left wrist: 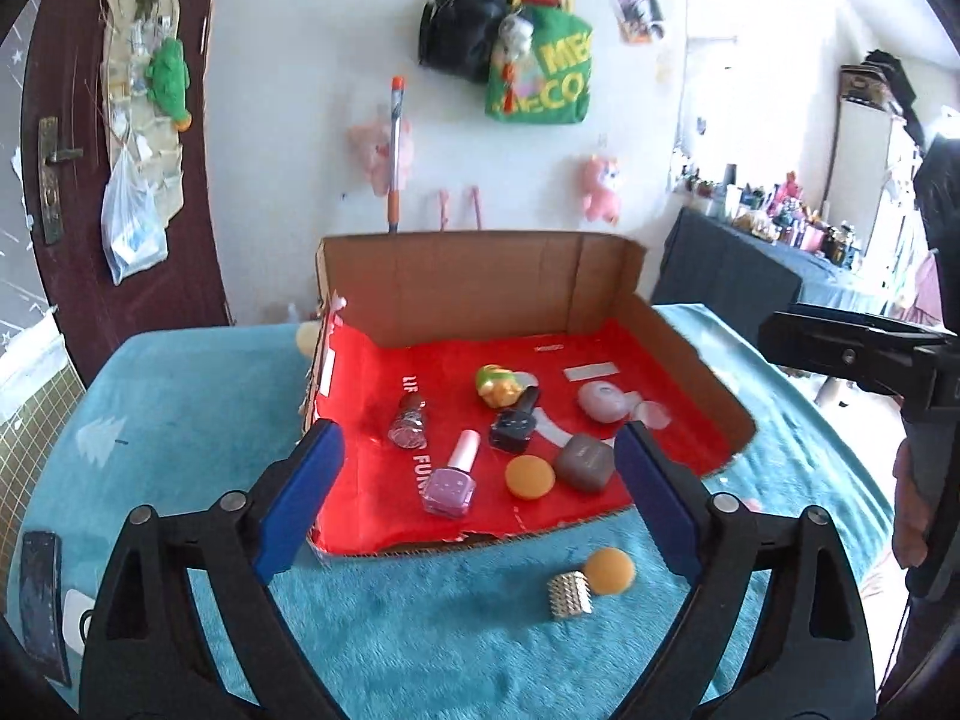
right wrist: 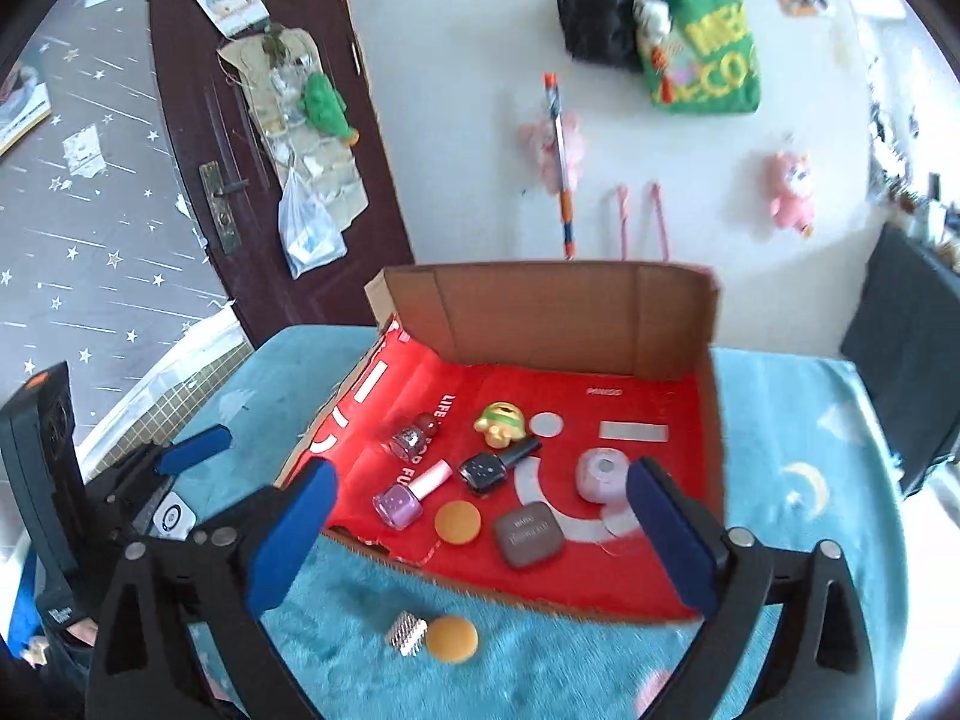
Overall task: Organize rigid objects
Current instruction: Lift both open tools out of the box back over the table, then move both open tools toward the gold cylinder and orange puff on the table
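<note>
Red lining covers the floor of an open cardboard box [left wrist: 480,276] that sits on a counter draped in a teal fleece cover [left wrist: 420,630]. Inside the box lie a purple nail polish bottle [left wrist: 451,483], a dark nail polish bottle [left wrist: 513,426], a clear glittery bottle with a dark red cap [left wrist: 409,422], a yellow-green figurine [left wrist: 499,387], an orange round puff [left wrist: 529,477], a brown compact [left wrist: 585,462] just beside it, and a pale lilac round case [left wrist: 602,401] toward the right wall.

Outside the box, on the fleece just in front of its torn front edge, a second orange puff [left wrist: 609,570] touches a small silver studded cube [left wrist: 570,595].

The left claw [left wrist: 480,504] is spread wide and grasps nothing, its blue pads framing the front of the box. The right claw [right wrist: 480,540] is likewise released and empty, held above the front edge of the box, with the cube and loose puff below and between its fingers. In the right wrist view the left claw appears at the far left, near a white round device [right wrist: 173,517] on the counter.
</note>
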